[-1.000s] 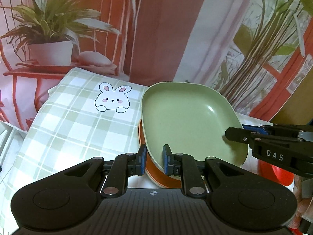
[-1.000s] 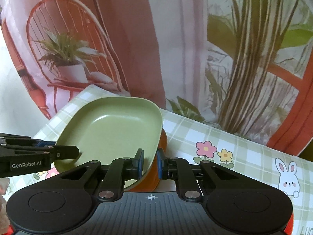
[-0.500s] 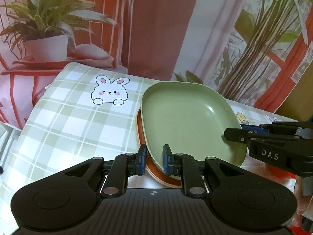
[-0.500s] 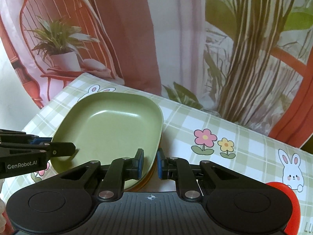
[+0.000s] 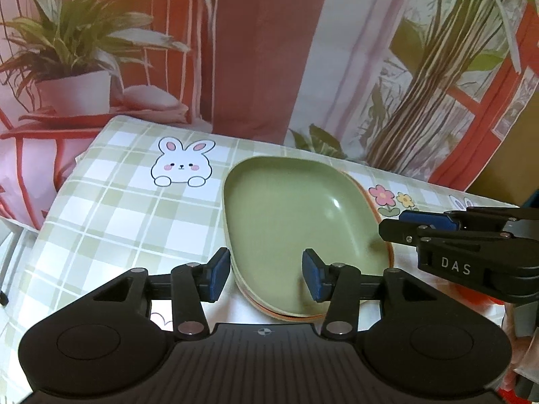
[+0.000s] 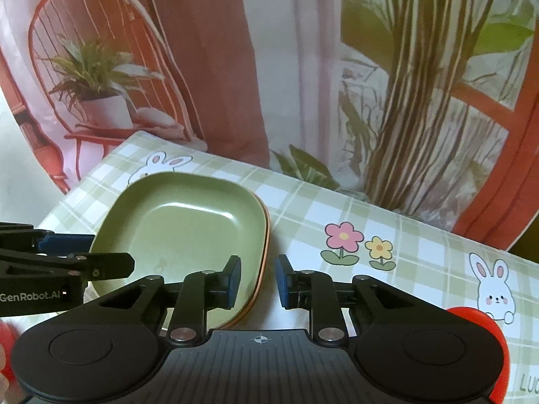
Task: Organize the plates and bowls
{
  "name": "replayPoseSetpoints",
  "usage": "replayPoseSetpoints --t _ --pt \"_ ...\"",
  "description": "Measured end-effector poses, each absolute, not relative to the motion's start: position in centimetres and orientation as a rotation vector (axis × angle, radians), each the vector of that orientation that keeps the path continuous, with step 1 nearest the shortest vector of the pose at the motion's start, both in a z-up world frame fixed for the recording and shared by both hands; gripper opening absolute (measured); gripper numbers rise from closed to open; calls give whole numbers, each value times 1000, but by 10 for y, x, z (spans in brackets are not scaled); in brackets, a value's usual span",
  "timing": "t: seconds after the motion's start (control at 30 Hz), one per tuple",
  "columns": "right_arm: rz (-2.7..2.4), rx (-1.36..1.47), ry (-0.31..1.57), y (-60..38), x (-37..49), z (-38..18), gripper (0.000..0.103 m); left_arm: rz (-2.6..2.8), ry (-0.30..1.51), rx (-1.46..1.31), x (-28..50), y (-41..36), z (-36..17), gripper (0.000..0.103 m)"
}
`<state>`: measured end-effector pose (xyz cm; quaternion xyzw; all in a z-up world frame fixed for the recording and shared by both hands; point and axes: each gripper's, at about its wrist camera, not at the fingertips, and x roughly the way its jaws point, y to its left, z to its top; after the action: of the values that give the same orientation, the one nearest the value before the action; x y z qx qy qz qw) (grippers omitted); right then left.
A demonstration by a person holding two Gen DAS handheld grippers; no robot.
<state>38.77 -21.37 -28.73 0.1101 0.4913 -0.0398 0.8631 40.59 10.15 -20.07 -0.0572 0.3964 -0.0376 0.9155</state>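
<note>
A green square plate (image 5: 296, 229) (image 6: 182, 235) lies nested on an orange plate, of which only the rim (image 5: 382, 222) (image 6: 266, 245) shows. My left gripper (image 5: 266, 279) straddles the green plate's near edge; its jaws are opening and the blue pads stand clear of the rim. My right gripper (image 6: 258, 281) straddles the stack's right edge, its jaws also opening with a gap on both sides. Each gripper shows in the other's view: the right gripper (image 5: 390, 224) at the plate's right side, the left gripper (image 6: 111, 252) at its left.
The plates rest on a green checked tablecloth (image 5: 111, 222) printed with a bunny (image 5: 182, 166) and flowers (image 6: 357, 242). A red object (image 6: 485, 330) sits at the near right. A printed curtain backdrop (image 6: 209, 67) hangs right behind the table's far edge.
The green plate, gripped at its rim by both grippers and tilted above the orange plate, has come down flat onto it. Both grippers' jaws have since parted from the rim.
</note>
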Motion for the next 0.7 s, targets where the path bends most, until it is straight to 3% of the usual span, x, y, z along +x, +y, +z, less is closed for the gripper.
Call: replayPoseSetpoints --t 0.7 --pt "-40 371 860 -191 325 -204 22 -65 676 -108 321 104 -106 49"
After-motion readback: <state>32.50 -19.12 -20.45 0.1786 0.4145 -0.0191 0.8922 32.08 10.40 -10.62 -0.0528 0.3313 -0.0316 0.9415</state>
